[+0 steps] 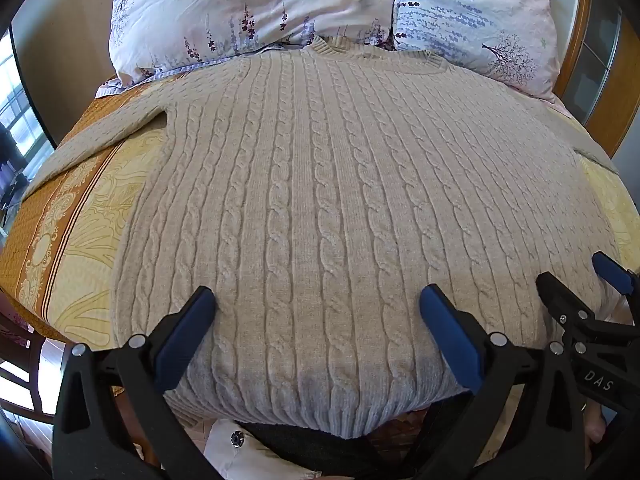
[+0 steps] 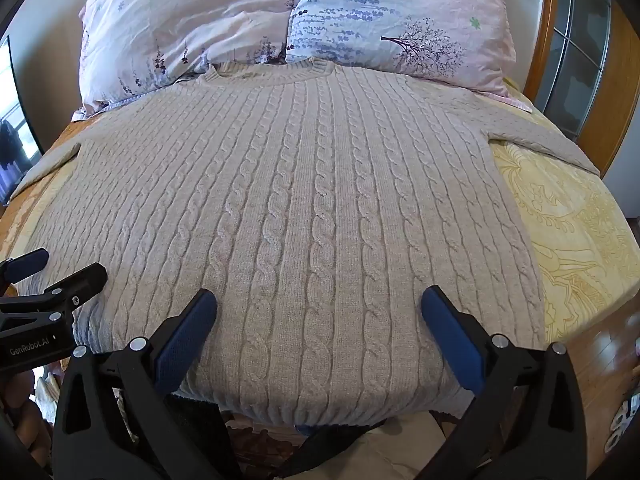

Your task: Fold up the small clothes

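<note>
Beige cable-knit sweater (image 1: 320, 200) lies flat, sleeves spread.

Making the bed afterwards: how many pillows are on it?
2: the left pillow and the right pillow lie side by side beyond the sweater's collar. Others could be hidden.

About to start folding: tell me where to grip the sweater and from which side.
Grip the sweater at its ribbed bottom hem, coming from the near edge of the bed. It lies flat, collar toward the pillows, and the hem overhangs that edge, so a gripper finger can probably slide beneath.

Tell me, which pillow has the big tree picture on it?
The right pillow, with the bare purple tree near its lower edge. The left pillow shows only small flower sprigs.
</note>
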